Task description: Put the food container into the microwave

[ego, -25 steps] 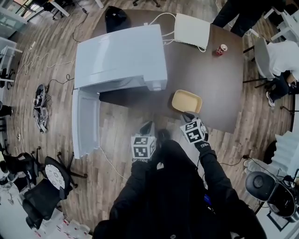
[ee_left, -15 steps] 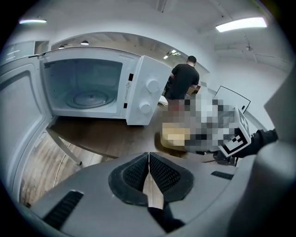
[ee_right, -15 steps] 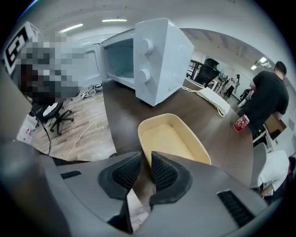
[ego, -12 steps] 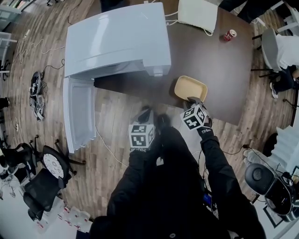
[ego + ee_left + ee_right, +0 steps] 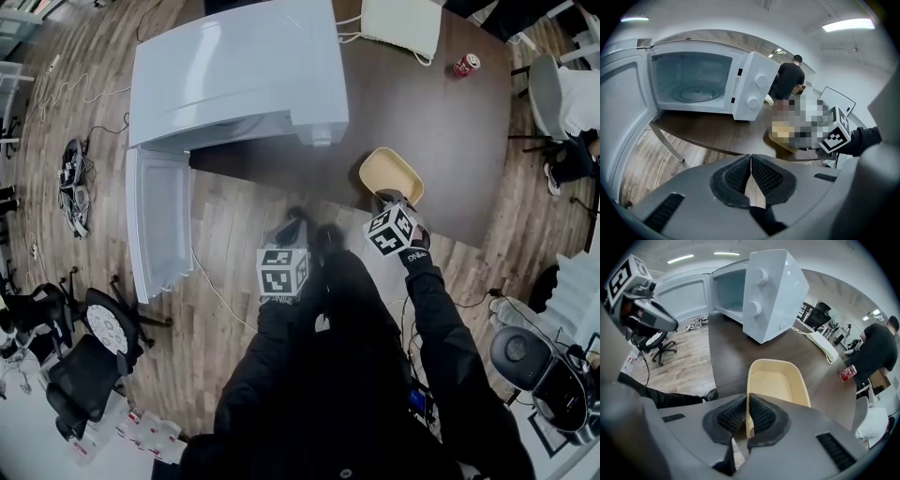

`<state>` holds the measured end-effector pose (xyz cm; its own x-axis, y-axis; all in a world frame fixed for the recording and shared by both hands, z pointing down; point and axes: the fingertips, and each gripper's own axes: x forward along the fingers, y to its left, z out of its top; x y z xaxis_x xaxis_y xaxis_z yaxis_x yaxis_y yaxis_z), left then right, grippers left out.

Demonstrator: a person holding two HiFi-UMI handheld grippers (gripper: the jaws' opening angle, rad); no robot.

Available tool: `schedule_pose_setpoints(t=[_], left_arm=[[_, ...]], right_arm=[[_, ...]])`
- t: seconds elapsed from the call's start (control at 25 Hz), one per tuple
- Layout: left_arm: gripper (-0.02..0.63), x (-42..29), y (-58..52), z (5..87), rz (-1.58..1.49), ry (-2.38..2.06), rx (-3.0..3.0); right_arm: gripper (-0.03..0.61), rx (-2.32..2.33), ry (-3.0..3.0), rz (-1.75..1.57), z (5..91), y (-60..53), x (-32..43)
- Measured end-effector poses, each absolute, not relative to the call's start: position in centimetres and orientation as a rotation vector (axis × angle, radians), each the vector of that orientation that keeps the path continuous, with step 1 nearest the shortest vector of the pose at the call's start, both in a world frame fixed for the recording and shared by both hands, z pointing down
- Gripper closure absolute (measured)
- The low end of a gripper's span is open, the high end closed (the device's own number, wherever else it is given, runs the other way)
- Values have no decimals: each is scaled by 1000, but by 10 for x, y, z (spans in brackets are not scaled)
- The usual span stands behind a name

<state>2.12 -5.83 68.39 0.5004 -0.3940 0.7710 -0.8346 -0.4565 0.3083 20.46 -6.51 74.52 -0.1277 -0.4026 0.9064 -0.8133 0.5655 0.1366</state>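
Note:
The beige food container [image 5: 391,175] lies on the dark table [image 5: 450,131], to the right of the white microwave [image 5: 234,75]. The microwave's door [image 5: 159,220] hangs wide open toward the floor side. My right gripper [image 5: 388,199] is at the container's near rim. In the right gripper view the gripper [image 5: 747,400] is shut on that rim of the container [image 5: 776,383]. My left gripper [image 5: 292,232] is held off the table's edge over the floor. In its own view it [image 5: 751,160] is shut with nothing in it and faces the microwave's empty cavity [image 5: 691,82].
A red can [image 5: 466,65] and a flat white device [image 5: 401,23] with cables lie at the table's far side. Office chairs [image 5: 103,347] and floor cables stand to the left. A person [image 5: 790,82] stands beyond the table.
The head view has shifted, so the microwave and container sit higher in frame. My right gripper has closed in on the container's near rim. The left gripper has hardly moved.

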Motion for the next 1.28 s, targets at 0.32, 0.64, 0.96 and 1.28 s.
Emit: schedule_pose_setpoints(t=[0.32,0.64,0.96,1.28], left_arm=[[580,13,-57,679,788,-1025,2053],[578,-1,-60,673,739,-1073,2038],[580,-27,-64,670,692,-1140,1995],[580,-59,-69,671,649,-1211,1939]], right_arm=[[546,1011,-1746,367,719,-66,187],[548,985,-1794,241,686,-72,151],[548,900,-1852,167,672,-67,106],[548,786,-1927,83,664,-68,48]])
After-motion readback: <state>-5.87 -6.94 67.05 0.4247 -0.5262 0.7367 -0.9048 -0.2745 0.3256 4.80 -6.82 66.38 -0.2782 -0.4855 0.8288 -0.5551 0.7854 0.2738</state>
